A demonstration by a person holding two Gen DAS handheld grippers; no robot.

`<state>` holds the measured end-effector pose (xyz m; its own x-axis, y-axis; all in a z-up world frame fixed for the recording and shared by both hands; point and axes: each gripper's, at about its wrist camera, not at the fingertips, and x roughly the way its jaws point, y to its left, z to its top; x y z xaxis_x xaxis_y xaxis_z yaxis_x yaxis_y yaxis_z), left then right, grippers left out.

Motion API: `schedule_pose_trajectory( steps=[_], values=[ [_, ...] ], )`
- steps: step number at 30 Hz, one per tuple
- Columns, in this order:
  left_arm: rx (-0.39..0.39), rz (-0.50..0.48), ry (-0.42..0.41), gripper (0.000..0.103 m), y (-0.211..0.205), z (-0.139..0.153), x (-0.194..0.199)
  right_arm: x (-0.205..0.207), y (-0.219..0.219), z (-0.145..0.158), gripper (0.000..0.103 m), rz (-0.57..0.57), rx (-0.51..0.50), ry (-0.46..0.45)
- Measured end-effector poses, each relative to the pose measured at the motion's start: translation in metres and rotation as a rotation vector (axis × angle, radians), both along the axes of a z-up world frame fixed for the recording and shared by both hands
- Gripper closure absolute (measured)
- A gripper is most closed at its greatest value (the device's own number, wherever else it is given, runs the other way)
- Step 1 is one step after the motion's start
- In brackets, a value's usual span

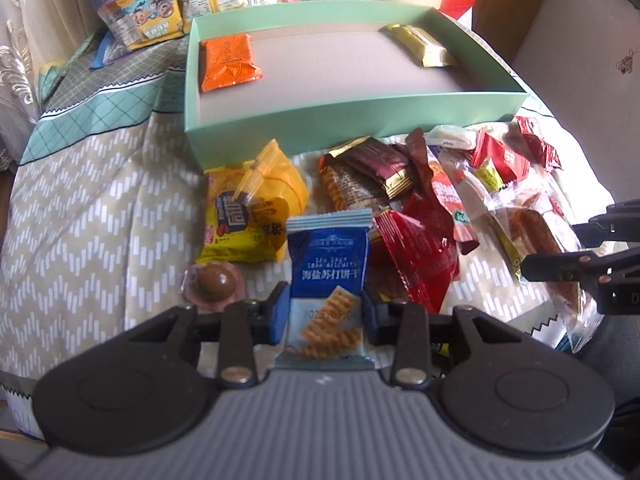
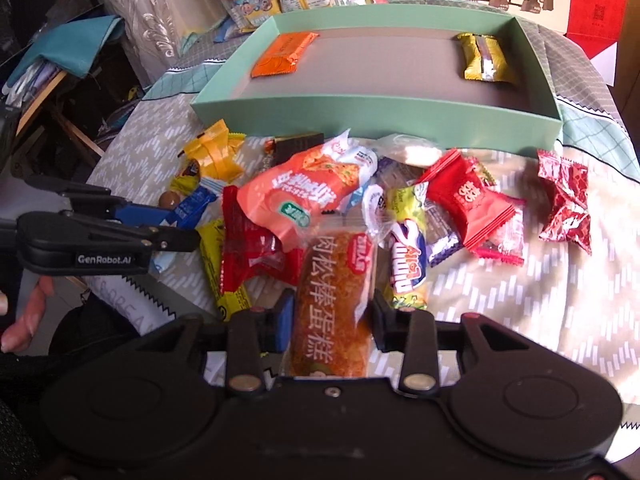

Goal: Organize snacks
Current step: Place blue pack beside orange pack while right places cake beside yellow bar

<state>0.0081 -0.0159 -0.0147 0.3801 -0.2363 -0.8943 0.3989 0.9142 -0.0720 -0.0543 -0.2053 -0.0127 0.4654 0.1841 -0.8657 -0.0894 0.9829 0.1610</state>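
The left gripper was clamped on a blue biscuit packet at lower centre, the right gripper on a meat-floss cake packet. Both were presumably bound for the green box in the upper frame, where an orange packet and a gold packet lay in opposite corners, seemingly sorted by kind.

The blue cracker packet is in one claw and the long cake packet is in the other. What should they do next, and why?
Probably carry both over into the green box. The left claw is shut on the blue cracker packet, and the right claw is shut on the long cake packet. The box holds only an orange packet and a gold packet, so most of its floor is free.
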Motion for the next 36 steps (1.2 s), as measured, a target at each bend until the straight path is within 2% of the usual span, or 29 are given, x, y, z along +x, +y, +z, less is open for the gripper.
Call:
schedule_pose_trajectory(
  steps=[7, 14, 22, 27, 36],
  values=[
    [-0.069, 0.038, -0.062, 0.067, 0.013, 0.041, 0.009, 0.010, -0.005, 0.023, 0.066, -0.004, -0.002, -0.065],
    [-0.056, 0.065, -0.126, 0.067, -0.004, 0.057, 0.063, 0.056, -0.030, 0.039, 0.066, -0.056, 0.011, -0.113],
    [-0.024, 0.094, -0.120, 0.067, -0.033, 0.041, 0.156, 0.145, -0.065, 0.048, 0.066, -0.120, 0.019, -0.147],
    [0.018, 0.124, -0.083, 0.067, -0.053, 0.017, 0.215, 0.206, -0.083, 0.029, 0.066, -0.167, 0.015, -0.127],
    [0.041, 0.137, -0.051, 0.067, -0.073, -0.012, 0.282, 0.295, -0.101, -0.004, 0.066, -0.184, -0.012, -0.101]
  ],
)
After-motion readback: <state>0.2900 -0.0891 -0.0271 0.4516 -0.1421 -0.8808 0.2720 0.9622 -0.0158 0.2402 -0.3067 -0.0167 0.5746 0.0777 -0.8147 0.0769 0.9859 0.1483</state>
